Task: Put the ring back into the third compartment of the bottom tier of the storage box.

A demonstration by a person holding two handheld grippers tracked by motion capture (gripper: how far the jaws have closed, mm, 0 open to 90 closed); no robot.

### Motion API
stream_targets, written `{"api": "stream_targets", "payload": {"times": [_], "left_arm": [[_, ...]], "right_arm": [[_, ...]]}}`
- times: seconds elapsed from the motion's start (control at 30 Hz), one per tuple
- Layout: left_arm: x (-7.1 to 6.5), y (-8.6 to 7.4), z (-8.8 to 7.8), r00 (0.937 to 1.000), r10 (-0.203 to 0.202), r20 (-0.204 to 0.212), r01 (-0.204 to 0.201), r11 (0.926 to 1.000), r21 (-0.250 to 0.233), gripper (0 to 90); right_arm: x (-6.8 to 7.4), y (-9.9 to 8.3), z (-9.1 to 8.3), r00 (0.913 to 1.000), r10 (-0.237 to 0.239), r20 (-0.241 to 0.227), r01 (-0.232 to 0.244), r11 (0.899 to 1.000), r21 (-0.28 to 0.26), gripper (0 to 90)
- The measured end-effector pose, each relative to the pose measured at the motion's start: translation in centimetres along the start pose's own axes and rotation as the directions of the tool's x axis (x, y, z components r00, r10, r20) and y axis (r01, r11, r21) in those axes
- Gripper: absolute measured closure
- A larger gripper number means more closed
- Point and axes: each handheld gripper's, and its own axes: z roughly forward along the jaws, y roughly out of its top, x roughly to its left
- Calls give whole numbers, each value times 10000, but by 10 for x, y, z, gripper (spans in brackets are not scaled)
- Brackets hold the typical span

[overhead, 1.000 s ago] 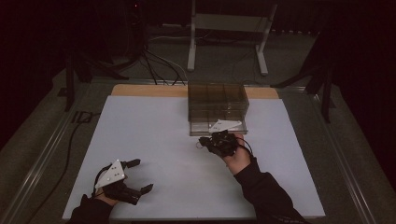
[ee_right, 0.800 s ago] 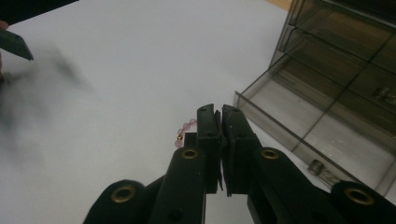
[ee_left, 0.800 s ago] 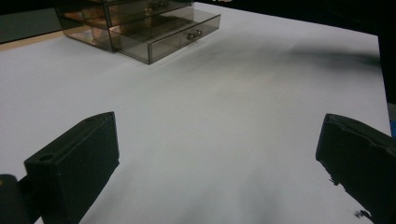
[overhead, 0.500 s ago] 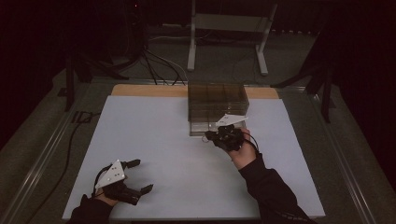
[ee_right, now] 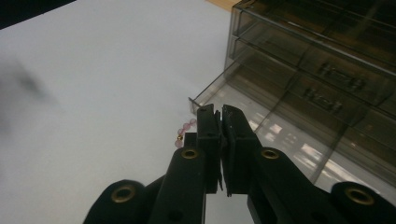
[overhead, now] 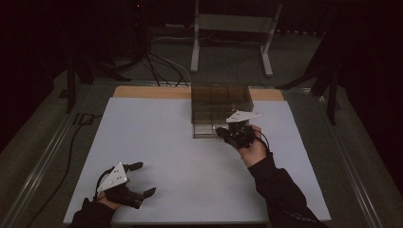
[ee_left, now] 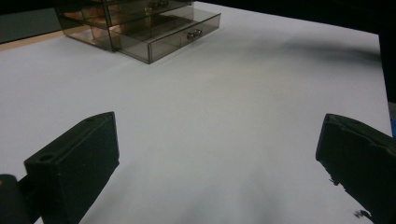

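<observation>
A smoky clear drawer box (overhead: 221, 100) stands at the back middle of the white table (overhead: 166, 142), its bottom drawer (ee_right: 285, 140) pulled out. My right gripper (overhead: 223, 133) hovers at the front of that drawer, shut on a string of pink beads (ee_right: 184, 131) that hangs out to the left of the jaws, over the drawer's near corner. At the near left of the table my left gripper (overhead: 142, 179) rests open, nothing between its fingers (ee_left: 77, 163). From there the drawer box (ee_left: 140, 25) lies far off.
A wooden strip (overhead: 142, 92) runs along the table's back edge. Behind it stand a metal frame (overhead: 233, 33) and cables (overhead: 152, 61) on the floor. Metal rails (overhead: 43, 156) border the table on both sides.
My right gripper has moved forward and a little right with the beads, up to the open bottom drawer. The left gripper has stayed put.
</observation>
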Motion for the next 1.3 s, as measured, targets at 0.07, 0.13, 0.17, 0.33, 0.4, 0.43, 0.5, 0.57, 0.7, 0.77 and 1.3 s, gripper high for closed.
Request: {"api": "stream_targets", "payload": {"times": [0.07,0.13,0.17,0.33,0.4,0.43,0.5,0.57,0.7,0.77,1.3], "left_arm": [[0,0,0,10000,12,-12,-12,10000,-11,5],[0,0,0,10000,-15,-7,15,10000,-37,5],[0,0,0,10000,-1,-11,1,10000,-16,5],[0,0,0,10000,-9,-9,9,10000,-39,5],[0,0,0,10000,32,0,-32,10000,21,5],[0,0,0,10000,18,-2,-18,10000,-14,5],[0,0,0,10000,-7,-14,6,10000,-32,5],[0,0,0,10000,14,-9,-14,10000,20,5],[0,0,0,10000,-4,-33,4,10000,-35,5],[-1,0,0,10000,47,-44,-47,10000,18,5],[-1,1,0,10000,77,-3,-77,10000,20,5]], "right_arm": [[-2,1,-1,9999,-27,101,27,10000,-3,869],[-5,1,-2,9999,7,156,-7,10000,-13,868],[-7,2,-2,9998,34,186,-34,10000,-12,868],[-14,3,-3,9991,121,402,-121,9999,3,868],[-17,4,-3,9987,155,481,-155,9999,5,868],[-18,4,-3,9986,151,502,-152,9999,-2,868],[-20,4,-4,9981,185,595,-186,9998,14,868],[-24,4,-4,9976,290,634,-292,9996,17,868],[-30,2,-3,9964,419,741,-424,9991,54,868],[-35,2,-3,9952,558,802,-562,9984,33,868],[-62,-5,3,9810,1241,1494,-1271,9918,106,868]]}}
